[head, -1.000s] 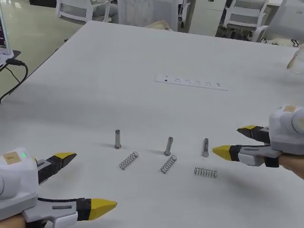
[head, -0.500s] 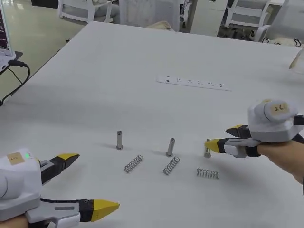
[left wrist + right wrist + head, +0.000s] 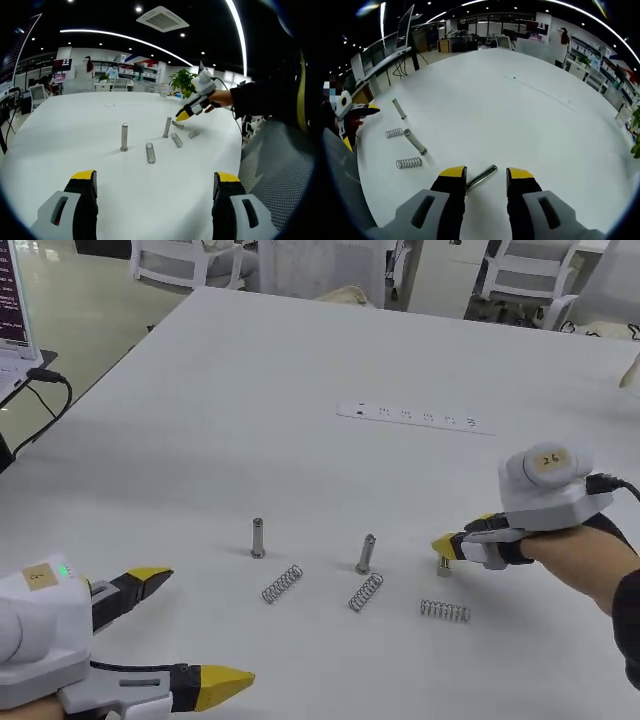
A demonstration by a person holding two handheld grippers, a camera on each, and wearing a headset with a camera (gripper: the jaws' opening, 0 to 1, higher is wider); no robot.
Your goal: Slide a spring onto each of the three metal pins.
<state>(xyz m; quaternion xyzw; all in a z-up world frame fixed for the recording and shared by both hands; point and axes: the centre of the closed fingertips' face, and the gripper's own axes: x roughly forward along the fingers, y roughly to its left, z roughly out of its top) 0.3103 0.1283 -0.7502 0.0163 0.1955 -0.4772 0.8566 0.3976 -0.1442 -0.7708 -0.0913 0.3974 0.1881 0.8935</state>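
Left gripper [image 3: 155,177], right gripper [image 3: 481,172], both parted.

The head view looks forward and down on the white table [image 3: 300,390] from high above. The left gripper view sits low and well back, facing the right gripper [image 3: 183,115] across the pins [image 3: 124,137]. The right gripper view rides close over one pin [image 3: 481,178] just ahead of its jaws. All three share the springs [image 3: 366,591].

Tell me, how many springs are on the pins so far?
None yet. All three springs lie on the table beside the pins. The right gripper has open jaws around the rightmost pin. The left gripper hangs open. All three pins need springs.
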